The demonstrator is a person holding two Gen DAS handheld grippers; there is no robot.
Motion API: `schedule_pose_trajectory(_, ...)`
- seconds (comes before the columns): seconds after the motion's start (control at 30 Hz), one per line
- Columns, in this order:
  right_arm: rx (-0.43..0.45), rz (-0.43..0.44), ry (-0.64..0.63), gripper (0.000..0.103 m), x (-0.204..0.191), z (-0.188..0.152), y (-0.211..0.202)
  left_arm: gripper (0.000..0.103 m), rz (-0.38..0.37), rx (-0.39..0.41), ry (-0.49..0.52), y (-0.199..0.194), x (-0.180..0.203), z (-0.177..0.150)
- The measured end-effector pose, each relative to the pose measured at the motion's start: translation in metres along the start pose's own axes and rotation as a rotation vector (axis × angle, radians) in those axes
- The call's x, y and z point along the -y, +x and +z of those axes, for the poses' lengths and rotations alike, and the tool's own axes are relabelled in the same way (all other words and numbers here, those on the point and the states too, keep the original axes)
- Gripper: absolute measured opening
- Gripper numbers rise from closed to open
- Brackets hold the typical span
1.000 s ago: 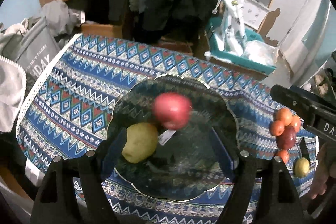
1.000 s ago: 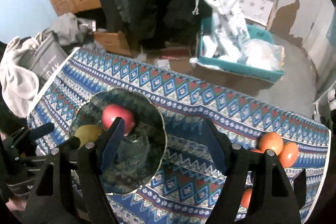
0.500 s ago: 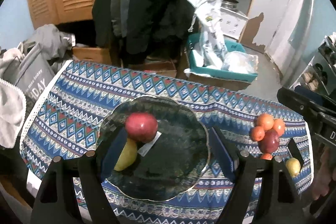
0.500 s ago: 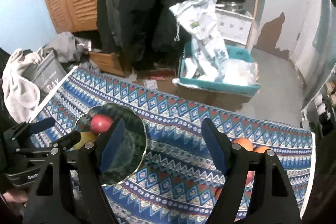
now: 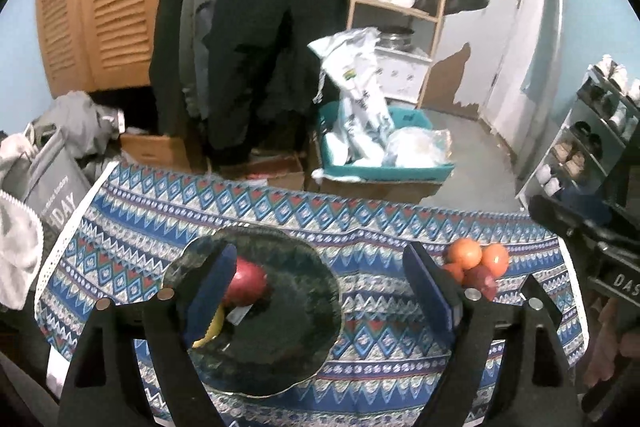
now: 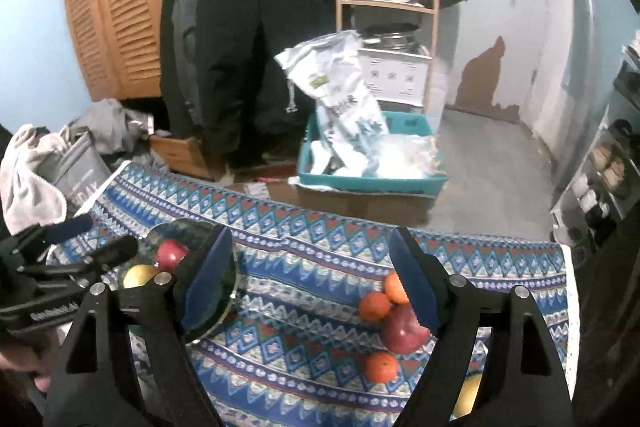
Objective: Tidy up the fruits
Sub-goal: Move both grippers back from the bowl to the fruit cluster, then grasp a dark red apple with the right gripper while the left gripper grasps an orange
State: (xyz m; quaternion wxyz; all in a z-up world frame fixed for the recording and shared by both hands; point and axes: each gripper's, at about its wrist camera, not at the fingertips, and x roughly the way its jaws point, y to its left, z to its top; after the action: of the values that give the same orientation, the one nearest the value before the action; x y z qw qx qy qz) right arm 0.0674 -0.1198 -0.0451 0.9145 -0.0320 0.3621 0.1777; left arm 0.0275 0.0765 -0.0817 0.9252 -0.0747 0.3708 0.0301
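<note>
A dark glass plate (image 5: 288, 323) lies on the patterned tablecloth (image 5: 360, 227). On it a red apple (image 5: 246, 283) rests against a yellow fruit (image 5: 208, 331), which my left finger half hides. My left gripper (image 5: 320, 267) hangs above and behind the plate, its jaws opening with nothing between them. To the right lies a pile of oranges (image 6: 374, 305) around a second red apple (image 6: 402, 327), with another yellow fruit (image 6: 468, 395) near the corner. My right gripper (image 6: 312, 247) hovers over the cloth between the plate (image 6: 176, 229) and the pile, its jaws opening and empty.
Past the table's far edge stands a teal bin (image 5: 384, 171) of plastic bags on a cardboard box. Dark coats (image 5: 248, 27) hang behind it. A grey bag (image 5: 56, 187) sits at the left, a shoe rack (image 5: 592, 131) at the right.
Both grippers have risen and drawn back, so plate and fruit pile look smaller. The red apple has come to rest against the yellow fruit. The right jaws stand wider.
</note>
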Motion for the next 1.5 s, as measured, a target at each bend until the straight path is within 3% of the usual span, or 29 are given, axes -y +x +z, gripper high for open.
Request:
schedule_pose_trajectory(0.33,0.005,-0.069,0.081,0.081,0.056,-0.017,-0.015,0.086,-0.047,0.019,0.053,0.001,0.036,0.001)
schedule_pose_trajectory(0.67,-0.022,-0.128,0.152,0.081,0.099,-0.035,-0.016,0.086,-0.081,-0.01,0.101,0.017,0.068,-0.001)
schedule_pose_trajectory(1.23,-0.264,-0.095,0.238,0.082,0.132,-0.082,0.077,0.086,-0.068,-0.146,0.139,0.093,0.09,-0.024)
schedule_pose_trajectory(1.5,-0.387,-0.097,0.217,0.082,0.13,-0.108,0.122,0.086,-0.05,-0.236,0.151,0.132,0.093,-0.044)
